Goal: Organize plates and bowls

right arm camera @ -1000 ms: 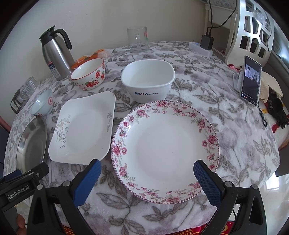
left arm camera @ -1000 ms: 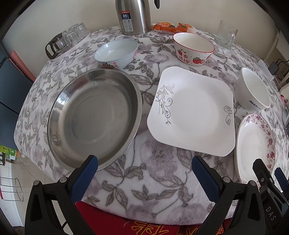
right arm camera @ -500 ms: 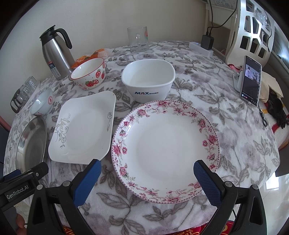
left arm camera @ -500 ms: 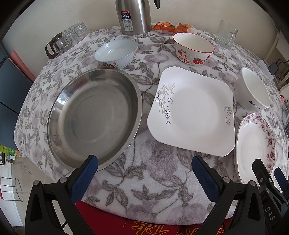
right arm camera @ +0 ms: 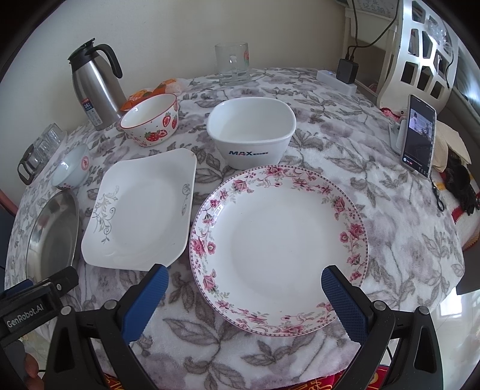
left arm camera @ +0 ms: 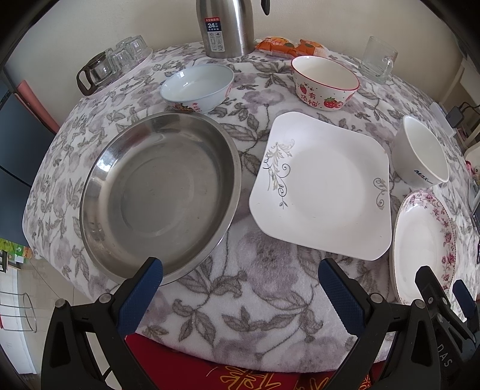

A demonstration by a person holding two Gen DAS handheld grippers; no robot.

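Both tongs spread wide, gripping nothing, hovering at the near edge of the bench (left arm camera: 270,303). Left tongs (left arm camera: 240,285) sit just in front of the steel plate (left arm camera: 159,198), blue pad near its front rim, not touching as far as I can tell. Right tongs (right arm camera: 244,292) straddle the near rim of the floral plate (right arm camera: 279,249), pads above it; contact unclear.

Landmark: square white plate (left arm camera: 324,189) mid-bench.
- steel plate: just left of it, small gap.
- floral plate: just right of it, rims almost meeting.
- square MAX bowl (right arm camera: 252,132): behind and right of it, just behind the floral plate.
- strawberry bowl (left arm camera: 325,82): behind it, apart.
- pale blue bowl (left arm camera: 198,87): behind and left of it, touching or nearly touching the steel plate's far rim.
- steel thermos (left arm camera: 226,27), glass mug (left arm camera: 378,58): far behind it, by the wall.
- phone (right arm camera: 418,135): well right of it, propped upright, screen lit.
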